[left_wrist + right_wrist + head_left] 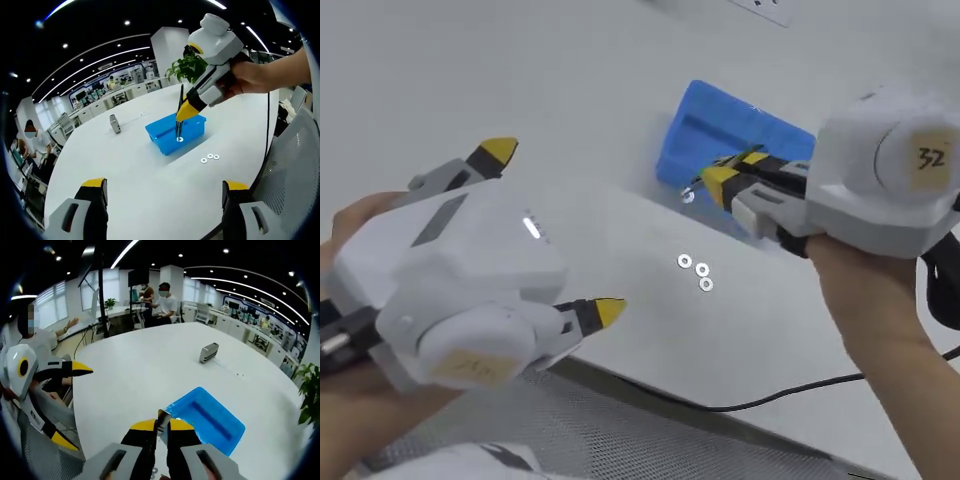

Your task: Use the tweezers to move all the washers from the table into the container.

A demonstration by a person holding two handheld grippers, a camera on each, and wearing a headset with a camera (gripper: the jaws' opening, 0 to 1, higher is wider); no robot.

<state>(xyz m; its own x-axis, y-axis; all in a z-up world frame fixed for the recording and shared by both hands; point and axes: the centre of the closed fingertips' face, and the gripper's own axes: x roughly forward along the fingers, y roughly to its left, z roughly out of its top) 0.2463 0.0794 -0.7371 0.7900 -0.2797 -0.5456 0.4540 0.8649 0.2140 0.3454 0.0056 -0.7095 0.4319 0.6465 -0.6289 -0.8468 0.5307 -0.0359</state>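
One washer (688,196) is gripped at the tweezers (180,112) tip, by the blue container (745,135) near rim. At its 6 o'clock three washers (696,272) are left on the counter (570,80). The tweezers are clenched in the right tongs (725,182); the left tongs (555,230) are held released at 8 o'clock.

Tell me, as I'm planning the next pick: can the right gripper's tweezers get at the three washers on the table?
Probably yes. The three washers lie bare on the table beside the blue container, nothing over them. The right gripper first needs to drop the washer its tweezers seem to hold.
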